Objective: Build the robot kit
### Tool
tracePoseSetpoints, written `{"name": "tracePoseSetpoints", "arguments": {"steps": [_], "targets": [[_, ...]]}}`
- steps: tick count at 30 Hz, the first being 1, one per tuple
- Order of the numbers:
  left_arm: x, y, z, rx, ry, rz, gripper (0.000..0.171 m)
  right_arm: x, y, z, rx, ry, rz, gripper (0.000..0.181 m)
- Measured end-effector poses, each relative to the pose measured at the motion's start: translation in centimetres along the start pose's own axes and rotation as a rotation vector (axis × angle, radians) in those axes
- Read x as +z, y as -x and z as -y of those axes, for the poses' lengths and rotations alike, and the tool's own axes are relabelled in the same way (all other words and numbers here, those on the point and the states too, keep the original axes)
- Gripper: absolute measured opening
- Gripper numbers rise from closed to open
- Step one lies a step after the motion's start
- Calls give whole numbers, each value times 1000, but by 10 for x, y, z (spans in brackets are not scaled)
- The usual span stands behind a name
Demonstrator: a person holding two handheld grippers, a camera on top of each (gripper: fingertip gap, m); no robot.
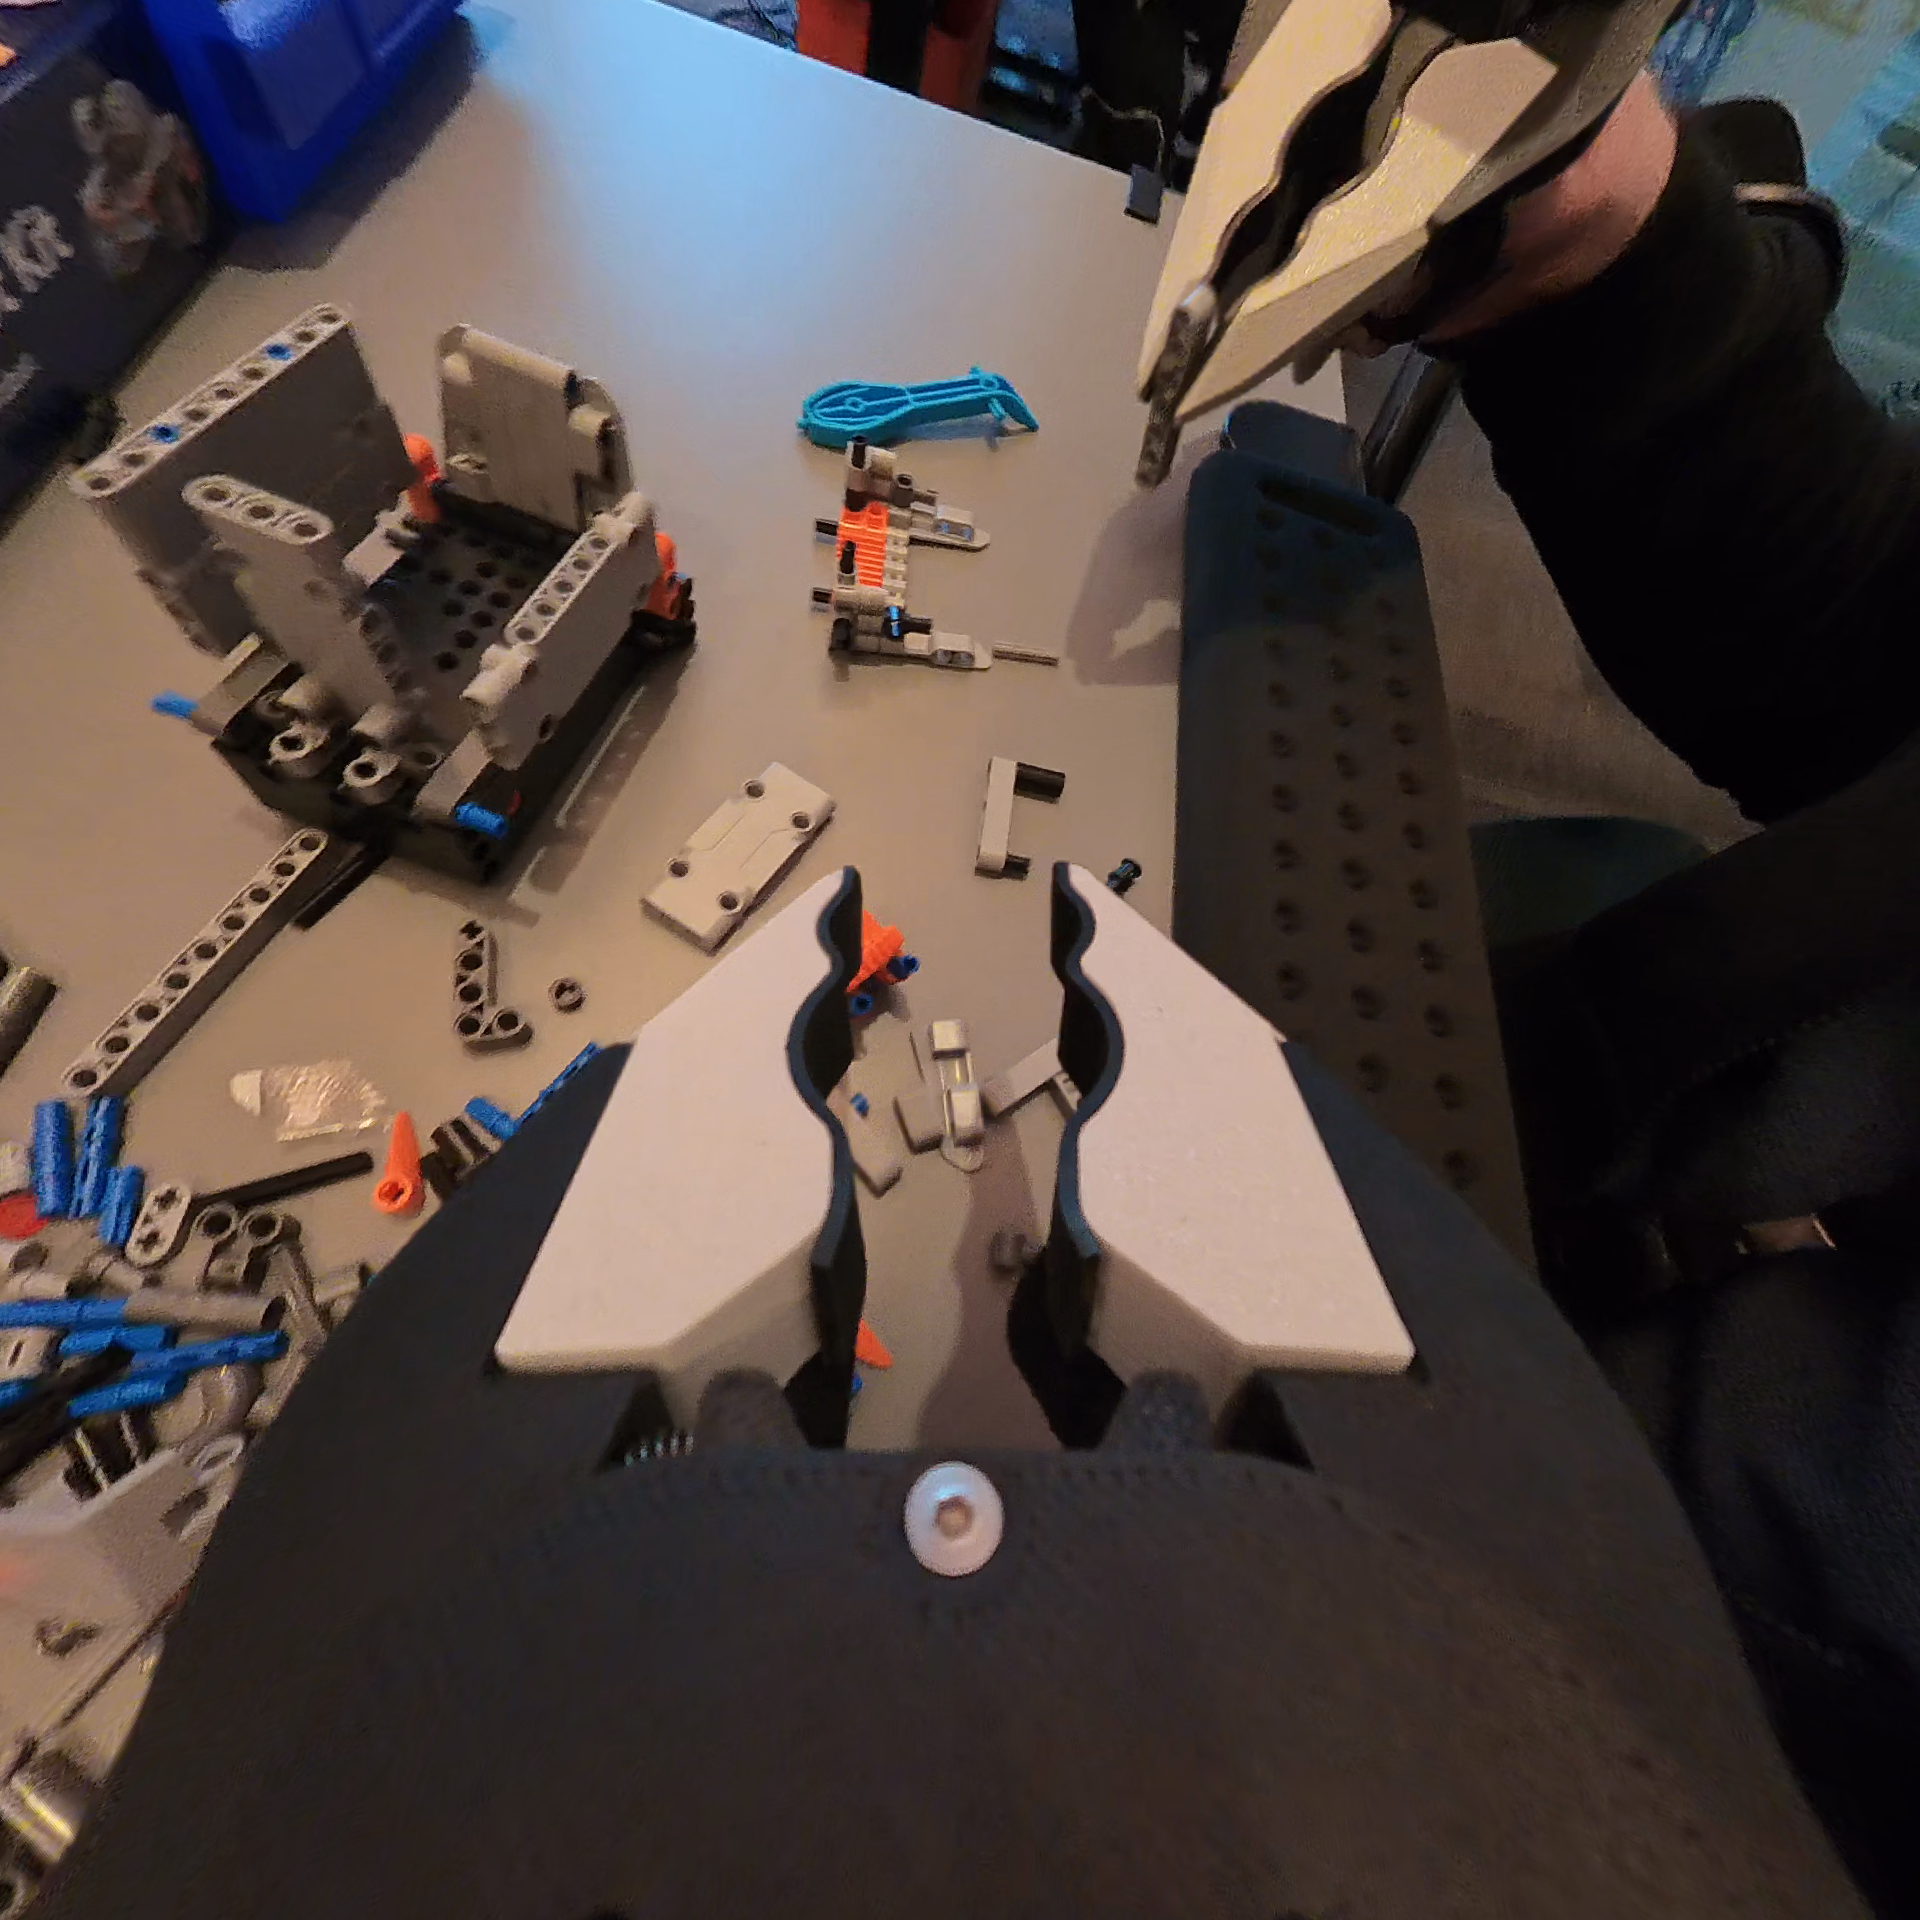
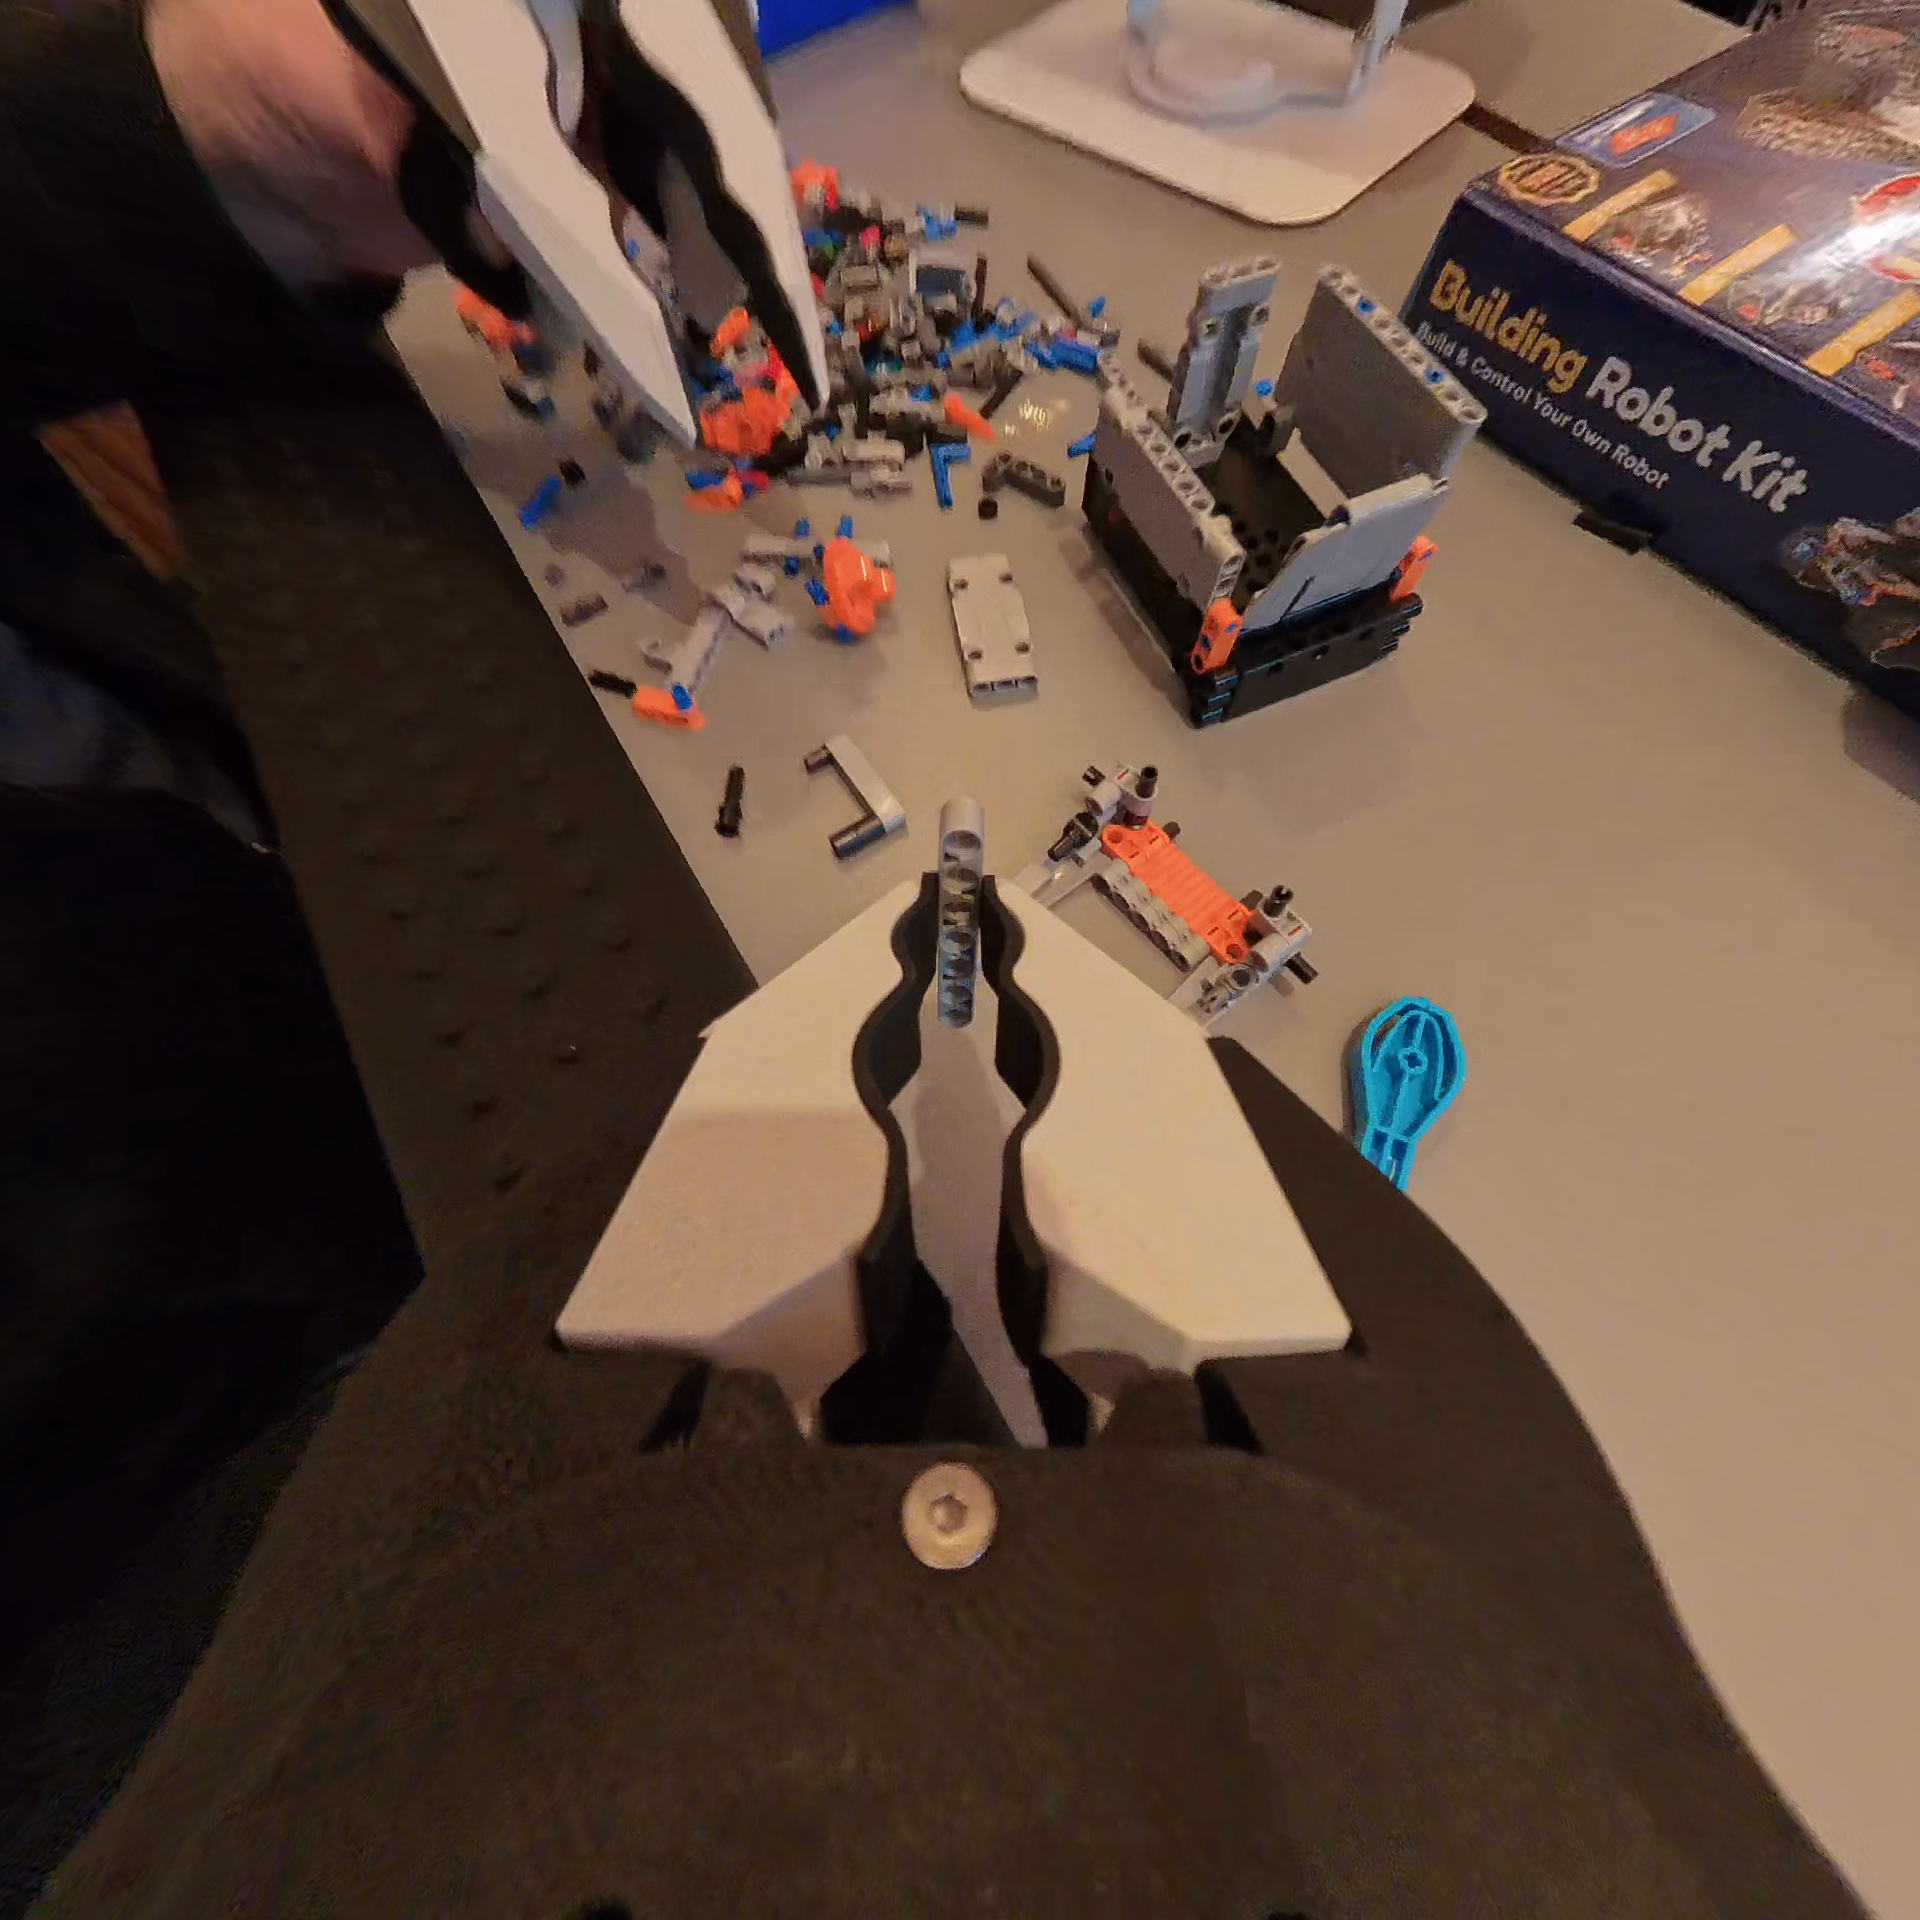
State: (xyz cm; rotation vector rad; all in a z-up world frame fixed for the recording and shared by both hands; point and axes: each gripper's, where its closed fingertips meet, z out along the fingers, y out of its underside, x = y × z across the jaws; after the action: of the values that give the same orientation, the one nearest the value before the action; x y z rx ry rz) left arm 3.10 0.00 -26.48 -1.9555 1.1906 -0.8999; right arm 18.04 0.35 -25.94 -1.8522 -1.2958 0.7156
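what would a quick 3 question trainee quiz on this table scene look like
1. True or false: the left tongs are shut on an orange part.
2. What do the right tongs hold? A) turquoise tool B) grey holed beam C) black pin
3. Fill in: the turquoise tool lies on the grey ____.

Key: 1 false, they are open and empty. 2 B, the grey holed beam. 3 table.
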Motion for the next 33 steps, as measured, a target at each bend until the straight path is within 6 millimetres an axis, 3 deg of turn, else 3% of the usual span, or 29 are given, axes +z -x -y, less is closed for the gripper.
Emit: {"name": "tracePoseSetpoints", "arguments": {"steps": [4,12,23,29,33], "targets": [[15,-7,6,60,52,-13,33,9,-2,-11,-85,98,-82,5],[38,-2,-15,84,185,-14,33,23,-5,-38,-230,290,-167,5],[33,0,-18,98,188,-4,32,41,4,-59,-249,389,-79,5],[20,7,-20,75,163,5,32,32,7,-55,-197,360,-27,15],[20,2,-19,80,154,-10,32,1,-14,-42,-103,289,-87,17]]}}
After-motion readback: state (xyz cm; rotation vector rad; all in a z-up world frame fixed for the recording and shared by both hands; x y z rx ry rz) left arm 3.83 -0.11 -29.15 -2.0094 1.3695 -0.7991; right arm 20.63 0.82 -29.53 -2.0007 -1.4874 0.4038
